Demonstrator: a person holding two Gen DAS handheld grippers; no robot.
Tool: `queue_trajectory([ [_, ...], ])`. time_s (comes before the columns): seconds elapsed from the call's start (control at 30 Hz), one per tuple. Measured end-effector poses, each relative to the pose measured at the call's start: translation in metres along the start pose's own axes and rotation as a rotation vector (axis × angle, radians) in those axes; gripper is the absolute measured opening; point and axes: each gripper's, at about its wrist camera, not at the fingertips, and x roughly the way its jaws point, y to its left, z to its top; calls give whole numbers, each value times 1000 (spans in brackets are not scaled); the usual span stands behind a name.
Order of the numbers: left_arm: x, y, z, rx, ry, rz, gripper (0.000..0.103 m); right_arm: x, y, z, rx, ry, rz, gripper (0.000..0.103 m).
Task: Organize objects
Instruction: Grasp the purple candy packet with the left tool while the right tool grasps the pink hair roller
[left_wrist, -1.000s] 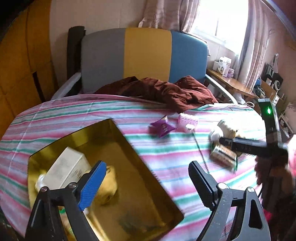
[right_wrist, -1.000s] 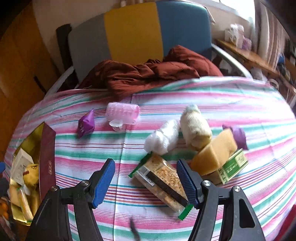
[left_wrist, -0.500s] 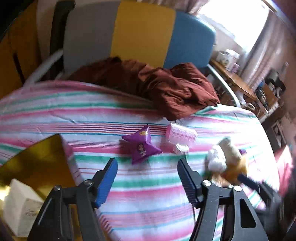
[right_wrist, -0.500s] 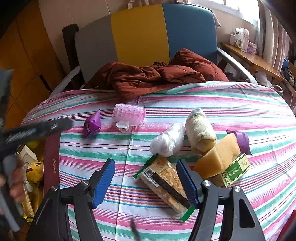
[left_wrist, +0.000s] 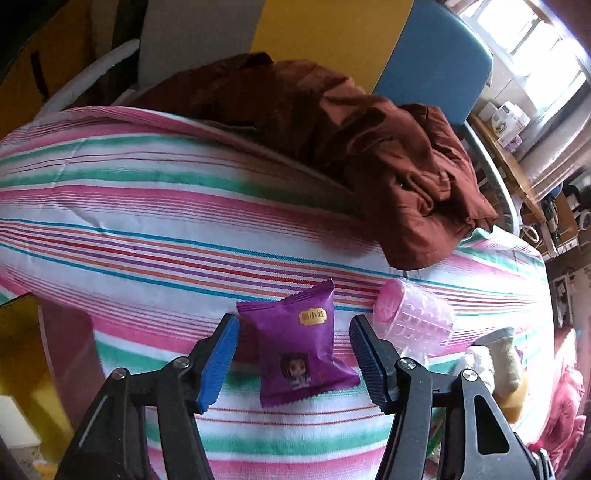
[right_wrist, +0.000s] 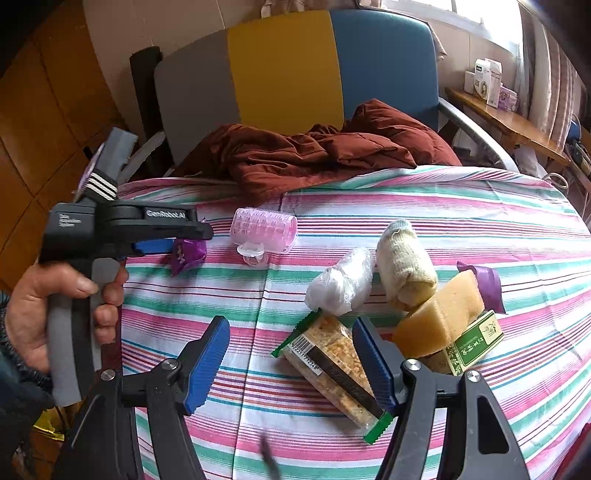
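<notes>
since a second ago your left gripper (left_wrist: 293, 354) has swung away from the gold-lined box and closed in on the crinkly purple foil snack sachet (left_wrist: 301, 345) — the sachet now sits between its spread jaws, lying on the striped pink, green and white cotton cloth (left_wrist: 147, 229). the blue ribbed pads (left_wrist: 218, 363) flank it on both sides, neither clearly touching, so nothing is gripped yet. that puts you at the point of squeezing; the next item for the box is lined up.

just beyond the right-hand pad lies a translucent pink bumpy plastic roller (left_wrist: 413, 319), close enough to get nudged. the sachet is puffy and slick, likely to slip if pinched by an edge — take it across the middle.

your right gripper (right_wrist: 291, 363) hangs with jaws apart and empty over the clear-wrapped oblong grain bar (right_wrist: 334, 369), its right-hand pad overlapping the wrapper in view. ahead of it sit a white plastic-wrapped bundle (right_wrist: 341, 282), a cream knitted roll (right_wrist: 404, 267) and a spongy yellow block (right_wrist: 439, 315).
</notes>
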Motion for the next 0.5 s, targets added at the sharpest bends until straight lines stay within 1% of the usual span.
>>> queue_trajectory([
  [0.03,3,-1,0,7,5,0,46,0,0,0,1,-1,-3,70],
  [0.07,8,-2,-2,21,16,5,42,0,-1,0,1,-3,-6,70],
  [0.2,5,-5,-10,68,-27,23,39,0,-3,0,6,-9,-12,70],
  [0.3,-6,-2,-18,74,-37,14,39,2,-5,0,17,-7,-18,70],
  [0.4,-30,-6,-32,147,-107,22,39,2,-9,3,57,-5,0,70],
  [0.5,-58,-6,-42,199,-177,2,39,6,-8,9,78,19,4,70],
])
